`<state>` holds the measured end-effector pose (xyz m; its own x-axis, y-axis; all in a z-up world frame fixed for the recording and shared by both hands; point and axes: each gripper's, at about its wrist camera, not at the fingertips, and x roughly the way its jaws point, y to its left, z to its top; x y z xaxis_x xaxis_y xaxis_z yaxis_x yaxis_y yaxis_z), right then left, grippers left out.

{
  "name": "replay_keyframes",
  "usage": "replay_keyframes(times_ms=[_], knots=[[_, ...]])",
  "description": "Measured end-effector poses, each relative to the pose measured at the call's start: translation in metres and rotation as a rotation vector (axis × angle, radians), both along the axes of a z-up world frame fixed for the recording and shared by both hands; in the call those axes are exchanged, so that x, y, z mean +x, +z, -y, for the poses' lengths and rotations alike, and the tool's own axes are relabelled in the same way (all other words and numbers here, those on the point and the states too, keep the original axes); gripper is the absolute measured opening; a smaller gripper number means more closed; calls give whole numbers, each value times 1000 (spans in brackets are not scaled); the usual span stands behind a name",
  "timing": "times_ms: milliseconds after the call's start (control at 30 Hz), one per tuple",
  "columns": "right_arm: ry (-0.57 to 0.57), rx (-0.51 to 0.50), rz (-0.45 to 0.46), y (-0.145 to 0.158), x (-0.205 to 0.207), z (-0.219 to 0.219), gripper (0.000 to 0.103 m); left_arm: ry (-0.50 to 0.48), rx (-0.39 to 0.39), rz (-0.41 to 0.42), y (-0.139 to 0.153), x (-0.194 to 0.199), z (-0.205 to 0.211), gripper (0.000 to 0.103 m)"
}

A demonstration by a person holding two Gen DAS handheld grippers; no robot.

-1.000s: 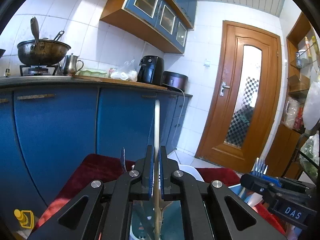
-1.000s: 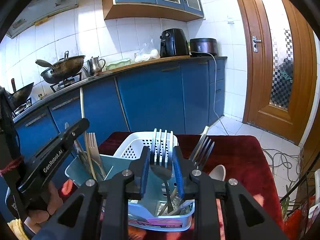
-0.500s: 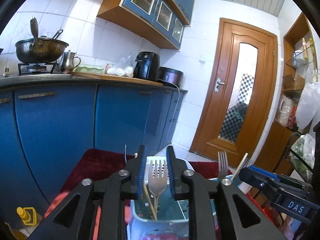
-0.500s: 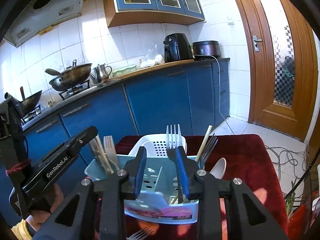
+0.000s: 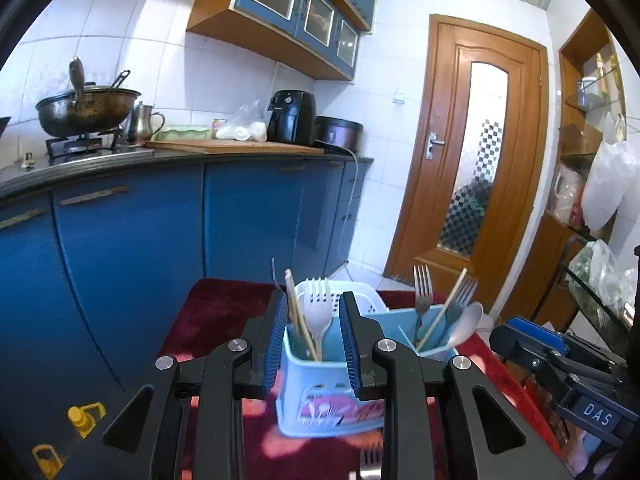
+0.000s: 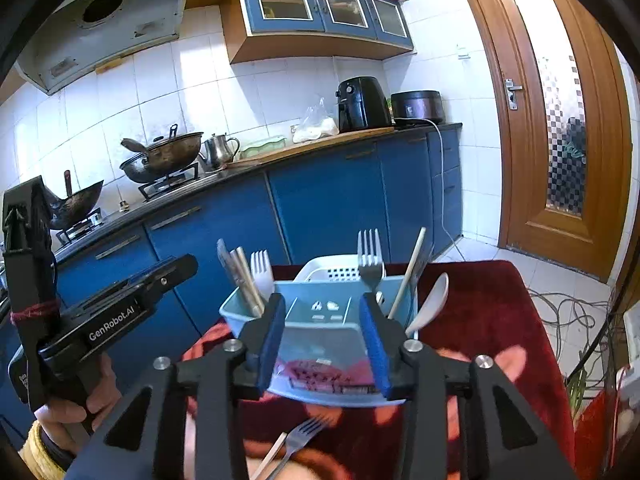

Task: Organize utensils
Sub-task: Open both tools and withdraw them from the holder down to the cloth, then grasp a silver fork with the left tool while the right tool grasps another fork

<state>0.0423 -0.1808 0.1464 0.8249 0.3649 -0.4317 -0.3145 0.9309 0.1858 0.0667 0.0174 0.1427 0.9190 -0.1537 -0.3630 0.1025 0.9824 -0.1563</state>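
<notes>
Both hand-held grippers, left (image 5: 313, 344) and right (image 6: 325, 334), spread, empty. Risk: fork (image 6: 298, 436) before caddy (image 6: 320, 356) (flat on cloth) slips when pinched.

Caddy (image 6: 320, 320) on cloth (image 6: 480, 312); basket (image 6: 336, 268) behind it; fork (image 6: 296, 438) in front.

- The left gripper (image 5: 313, 344) has its jaws spread, nothing between them.
- Beyond stands a light-blue caddy (image 5: 320, 392) on a red cloth (image 5: 216, 312).
- A white plastic fork (image 5: 318, 312) and chopsticks (image 5: 300, 320) stand in its near-left compartment.
- A metal fork (image 5: 422, 292) and a spoon (image 5: 468, 322), possibly ceramic, stand on its right side.
</notes>
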Motion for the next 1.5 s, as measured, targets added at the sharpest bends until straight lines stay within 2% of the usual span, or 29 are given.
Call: replay_keyframes(times_ms=[233,467,633,1267,1500], knots=[[15,30,-49,-7,-24,-3,45,-14,12,-59,-4,-29,-3,27],[12,42,-90,-23,-44,-2,46,-25,13,-129,-23,-52,-3,27],[20,54,-153,-37,-51,-1,46,-25,-7,-180,-38,-61,-4,27],[-16,45,-315,-104,-64,17,46,-85,3,-438,-117,-59,18,27],[-33,29,-353,-119,-64,20,46,-131,8,-506,-134,-54,29,27]])
